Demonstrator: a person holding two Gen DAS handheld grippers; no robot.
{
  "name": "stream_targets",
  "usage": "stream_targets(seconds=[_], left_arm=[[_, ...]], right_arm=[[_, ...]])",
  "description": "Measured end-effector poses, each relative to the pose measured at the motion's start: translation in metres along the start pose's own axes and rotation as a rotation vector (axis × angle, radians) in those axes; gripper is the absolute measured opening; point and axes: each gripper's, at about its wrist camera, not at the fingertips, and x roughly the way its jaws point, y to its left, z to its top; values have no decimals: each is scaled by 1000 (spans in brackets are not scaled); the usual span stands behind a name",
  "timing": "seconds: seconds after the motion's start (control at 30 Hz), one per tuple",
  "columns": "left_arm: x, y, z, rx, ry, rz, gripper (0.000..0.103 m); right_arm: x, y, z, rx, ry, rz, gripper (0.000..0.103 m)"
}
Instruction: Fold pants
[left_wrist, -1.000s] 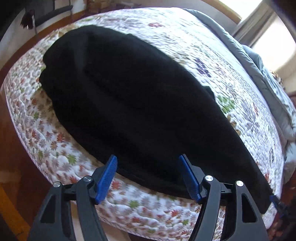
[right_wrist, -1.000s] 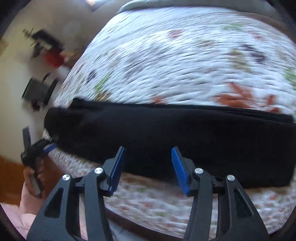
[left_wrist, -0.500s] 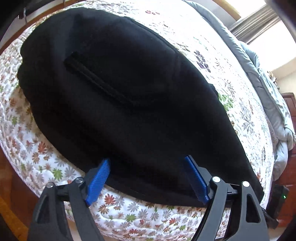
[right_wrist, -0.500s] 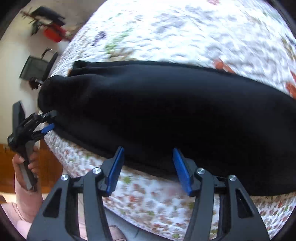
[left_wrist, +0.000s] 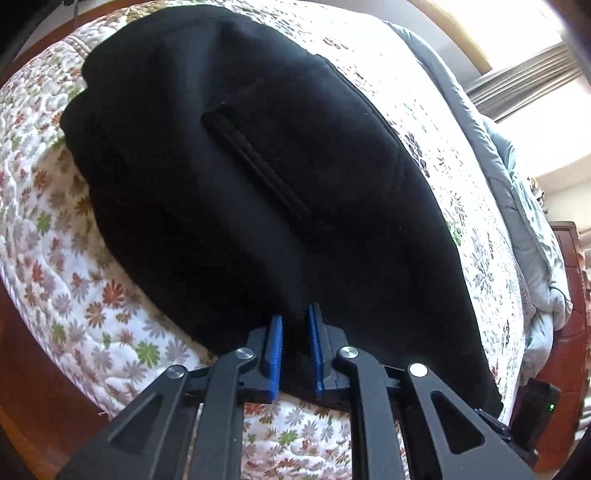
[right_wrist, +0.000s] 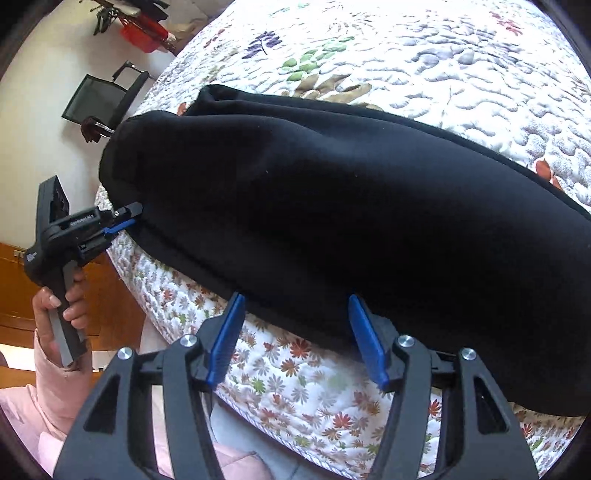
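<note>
Black pants (left_wrist: 258, 192) lie folded lengthwise along the near edge of a floral quilt (left_wrist: 66, 258). My left gripper (left_wrist: 295, 325) is shut on the near edge of the pants, with black fabric pinched between its blue pads. In the right wrist view the pants (right_wrist: 351, 206) stretch across the quilt (right_wrist: 443, 66). My right gripper (right_wrist: 295, 306) is open, its blue pads straddling the pants' near edge. The left gripper (right_wrist: 127, 221) also shows there at the far left, clamped on the pants' edge and held by a hand.
A grey duvet (left_wrist: 524, 206) lies bunched along the far side of the bed. A wooden bedside unit (left_wrist: 569, 295) stands at the right. A black chair (right_wrist: 103, 96) and a red object (right_wrist: 144, 31) stand by the wall. Wooden floor lies below the bed edge.
My left gripper moved in and closed on the pants' near edge. My right gripper came closer to the pants' edge and stayed open.
</note>
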Motion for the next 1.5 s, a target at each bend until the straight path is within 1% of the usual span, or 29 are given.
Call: stream_targets(seconds=[0.03,0.07,0.13,0.17,0.2,0.27,0.3,0.33,0.4,0.47,0.53,0.63,0.67,0.73,0.8,0.87,0.9,0.93,0.97,1.0,1.03,1.07,1.17,1.23,1.33,1.43,1.47,1.5], left_arm=[[0,-1,0,12,5,6,15],[0,-1,-1,20,10,14,18],[-2,3,-2,16,11,16,29],[-4,5,-2,-19,-26,47,38],[-5,5,-1,-19,-28,47,43],[-10,6,1,-13,-41,74,46],[-12,5,2,-9,-48,94,47],[-15,7,3,-7,-62,118,48],[-19,11,7,-12,-79,143,55],[-19,16,12,-27,-76,135,56],[-15,19,21,-35,-58,123,59],[-10,17,30,-25,-46,127,64],[-10,16,31,-26,-47,127,64],[-10,13,34,-21,-59,138,61],[-7,11,37,-22,-61,158,48],[-5,13,41,-41,-61,155,44],[-5,14,40,-45,-61,153,41],[-6,16,40,-50,-61,149,40],[-10,22,39,-51,-62,145,38],[-12,26,37,-54,-64,142,36],[-17,33,33,-57,-66,137,35],[-17,34,33,-58,-67,135,34],[-20,40,31,-53,-70,136,32],[-24,48,28,-43,-72,141,32],[-28,55,25,-27,-75,149,32],[-32,56,22,-35,-67,131,32],[-34,59,21,-40,-63,119,32],[-37,64,19,-45,-61,109,31]], right_arm=[[-4,2,3,-10,-12,1,59],[-4,4,8,-17,-21,1,59],[-16,11,24,-45,-51,20,59],[-18,15,32,-57,-58,25,59],[-20,21,45,-79,-66,23,59],[-20,32,68,-120,-82,11,59],[-17,39,84,-135,-84,14,59],[-14,42,93,-141,-80,14,59],[-4,54,114,-164,-76,15,59],[10,65,129,-174,-65,19,59],[25,72,142,-180,-51,22,59],[44,78,156,-182,-37,24,59],[47,80,158,-182,-36,30,59],[57,86,166,-185,-41,37,59],[66,89,176,-178,-43,26,59],[73,90,183,-179,-30,51,52],[78,92,186,-183,-17,72,44],[81,93,187,-189,-6,82,33],[86,96,188,-197,5,80,27],[90,98,190,-202,7,48,10],[91,98,191,-201,2,15,4],[90,97,193,-195,-9,18,3],[75,84,204,-115,-82,75,3],[70,76,214,-66,-120,76,3],[83,71,225,-51,-105,25,3],[100,67,226,-53,-75,-79,0],[101,64,224,-44,-65,-60,0],[97,60,220,-29,-71,-6,5]])
